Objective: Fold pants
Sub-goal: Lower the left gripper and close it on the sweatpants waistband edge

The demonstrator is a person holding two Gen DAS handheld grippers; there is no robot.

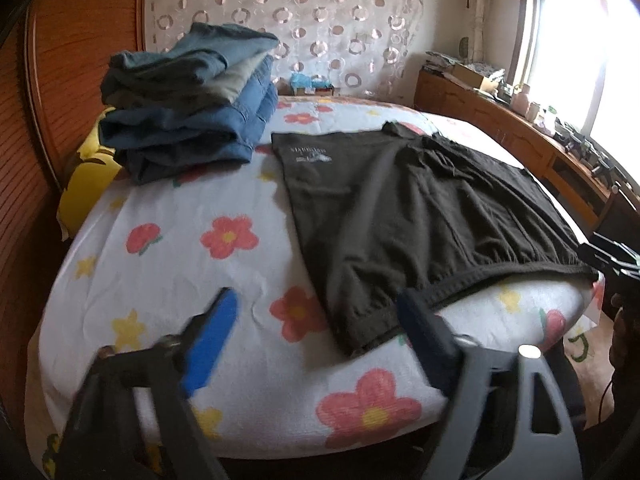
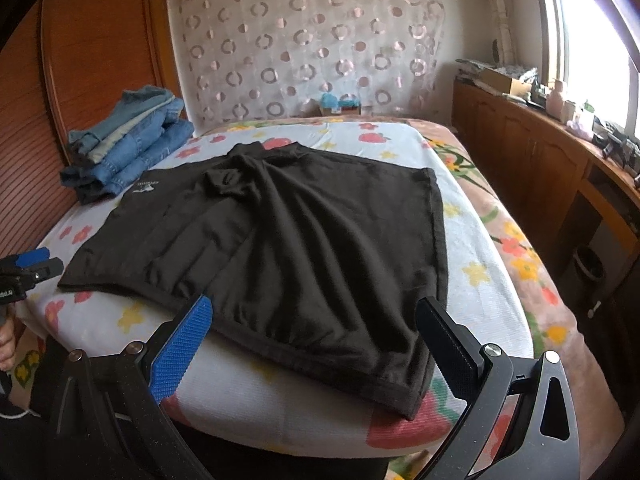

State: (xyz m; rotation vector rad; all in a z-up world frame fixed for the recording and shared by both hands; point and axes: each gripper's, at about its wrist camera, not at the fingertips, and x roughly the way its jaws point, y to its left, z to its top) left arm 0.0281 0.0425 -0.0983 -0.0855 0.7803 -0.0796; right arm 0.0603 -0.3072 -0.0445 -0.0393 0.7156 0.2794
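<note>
Two tools hover spread and empty: left tool (image 1: 316,340), right tool (image 2: 316,344). The dark pants (image 2: 280,240) look soft, light, limp; pinch the hem corners at 6 o'clock.

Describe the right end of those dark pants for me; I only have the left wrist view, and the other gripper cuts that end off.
Observer: The right gripper is open, with its pads wide apart and not pressing on the pants.
Operator: Give me the near right corner.
Observer: That corner lies flat at the rounded front edge of the white sheet. In the picture it sits between the two fingers.
Operator: Now say what lies past the pants on that side.
Observer: There is a strip of the same sheet, then a pink flowered blanket running along the side.
</note>
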